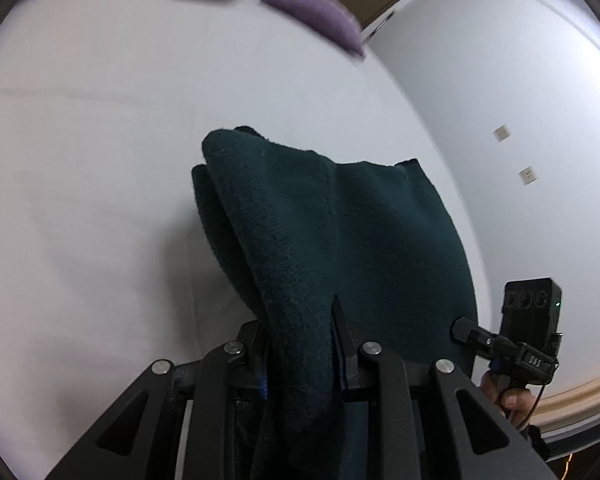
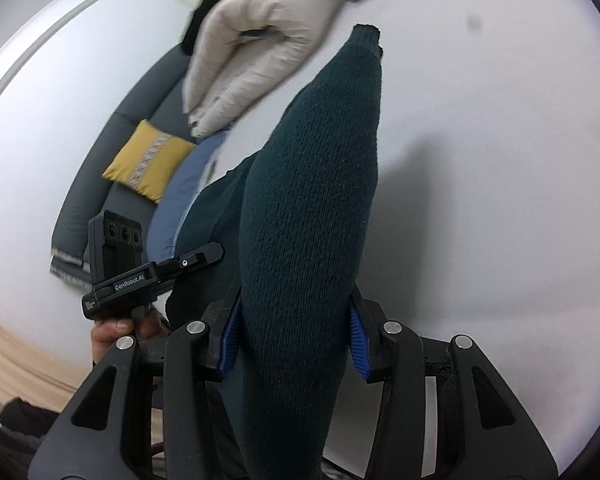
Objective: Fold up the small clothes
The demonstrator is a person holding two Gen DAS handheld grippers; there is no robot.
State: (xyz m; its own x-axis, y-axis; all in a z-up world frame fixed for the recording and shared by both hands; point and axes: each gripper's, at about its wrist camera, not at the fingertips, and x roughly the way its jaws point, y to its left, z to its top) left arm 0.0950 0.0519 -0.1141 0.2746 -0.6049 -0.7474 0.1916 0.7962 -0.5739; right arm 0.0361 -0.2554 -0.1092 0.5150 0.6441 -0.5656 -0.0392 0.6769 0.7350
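Observation:
A dark teal knit garment (image 1: 332, 232) hangs lifted over the white surface (image 1: 100, 160). My left gripper (image 1: 300, 344) is shut on a bunched fold of it. My right gripper (image 2: 296, 332) is shut on another part of the same garment (image 2: 312, 200), whose sleeve runs up to a cuff (image 2: 366, 34). Each view shows the other gripper beside the cloth: the right one in the left wrist view (image 1: 528, 336), the left one in the right wrist view (image 2: 128, 264).
A beige padded jacket (image 2: 252, 52) and a purple cloth (image 1: 316, 16) lie at the far side of the white surface. A grey sofa (image 2: 100, 168) with a yellow cushion (image 2: 148, 160) stands beyond. The white wall (image 1: 500, 80) carries two sockets.

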